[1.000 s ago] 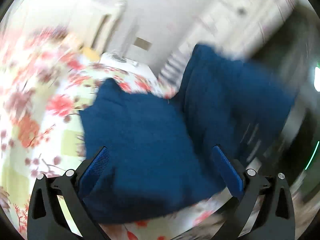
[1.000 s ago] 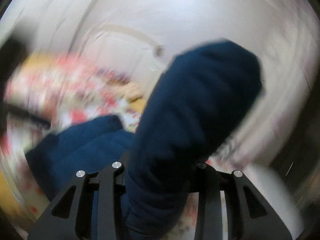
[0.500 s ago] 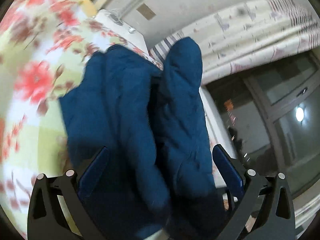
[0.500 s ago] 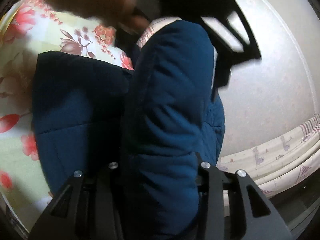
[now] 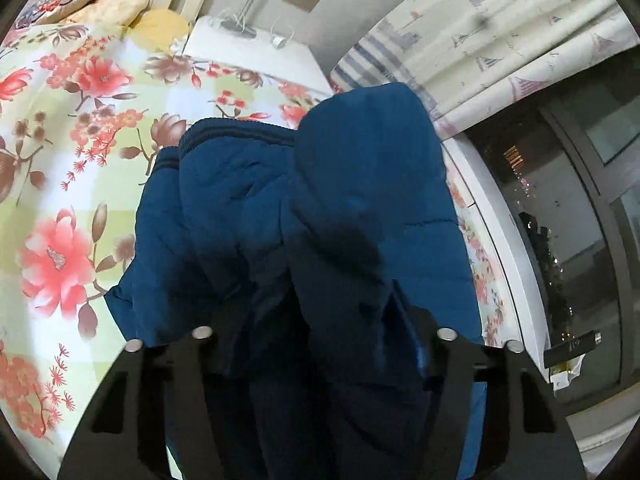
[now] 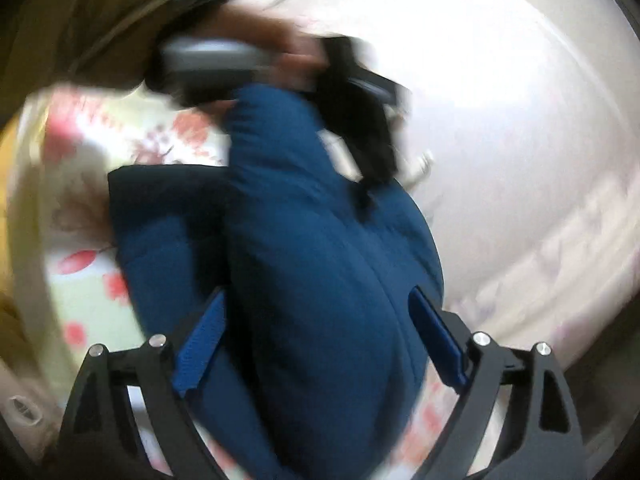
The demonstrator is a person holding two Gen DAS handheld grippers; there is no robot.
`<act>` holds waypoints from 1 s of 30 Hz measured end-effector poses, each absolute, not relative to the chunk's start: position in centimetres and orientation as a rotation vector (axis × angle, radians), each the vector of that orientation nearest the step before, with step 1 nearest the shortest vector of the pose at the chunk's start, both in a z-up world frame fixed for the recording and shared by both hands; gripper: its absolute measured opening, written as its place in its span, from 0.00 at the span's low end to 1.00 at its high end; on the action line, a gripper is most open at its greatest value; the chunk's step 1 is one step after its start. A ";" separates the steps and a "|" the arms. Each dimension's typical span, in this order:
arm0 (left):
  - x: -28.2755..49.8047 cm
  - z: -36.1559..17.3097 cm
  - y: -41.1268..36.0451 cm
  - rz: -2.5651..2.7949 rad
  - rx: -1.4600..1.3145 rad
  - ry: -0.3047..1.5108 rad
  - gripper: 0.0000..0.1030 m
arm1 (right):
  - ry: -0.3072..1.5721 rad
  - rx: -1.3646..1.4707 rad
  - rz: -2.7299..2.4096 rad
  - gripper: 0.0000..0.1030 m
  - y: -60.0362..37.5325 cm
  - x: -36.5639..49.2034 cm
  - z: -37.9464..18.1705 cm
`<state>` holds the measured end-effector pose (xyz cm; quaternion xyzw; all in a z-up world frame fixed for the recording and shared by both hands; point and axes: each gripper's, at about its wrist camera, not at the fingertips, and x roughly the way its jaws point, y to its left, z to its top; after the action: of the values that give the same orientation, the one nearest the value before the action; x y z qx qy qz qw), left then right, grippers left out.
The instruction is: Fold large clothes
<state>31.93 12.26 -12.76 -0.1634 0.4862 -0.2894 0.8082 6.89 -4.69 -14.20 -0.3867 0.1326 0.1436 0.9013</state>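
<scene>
Between your left gripper's [image 5: 320, 344] fingers sits a thick fold of the blue padded jacket [image 5: 304, 216]; its jaws have just been closing and the fabric now fills the gap and hides both pads, so they look clamped on the cloth. Ahead of that gripper the jacket runs away in two puffy lobes, the right one raised and rounded, the left one ending in a ribbed hem [image 5: 236, 130], and all of it lies on the floral bedsheet [image 5: 68, 168] that spreads to the left. Beyond the hem, at the far edge of the bed, you have a yellow cushion [image 5: 160, 26] and a pale pillow [image 5: 116, 0]; to the right of the jacket hang patterned curtains [image 5: 500, 28] beside a dark window [image 5: 572, 208]. Your right gripper [image 6: 320, 344] has just been opening: its blue pads [image 6: 202, 344] stand wide and a padded bulge of the same jacket [image 6: 320, 272] rises between them without either pad pressing on it. Straight ahead of it, through heavy blur, your other hand [image 6: 276, 46] and its black tool meet the far top of the bulge. Left of the jacket there, the flowered sheet shows again.
</scene>
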 end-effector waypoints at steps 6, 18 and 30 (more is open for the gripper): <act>31.4 -12.5 11.9 -0.617 -0.321 1.013 0.50 | 0.455 -0.503 0.251 0.86 -13.9 6.6 -15.9; 26.7 -7.1 9.1 -0.514 -0.157 0.782 0.15 | 0.631 -0.441 0.225 0.85 -10.9 9.9 -16.4; 25.8 -13.0 16.7 -0.520 -0.336 0.770 0.16 | 0.613 -0.561 0.289 0.81 -9.7 8.6 -15.7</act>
<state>25.83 16.69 -12.95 -0.1613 0.3694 -0.2497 0.8805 8.58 -9.67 -15.68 -0.2717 0.2967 0.1397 0.9048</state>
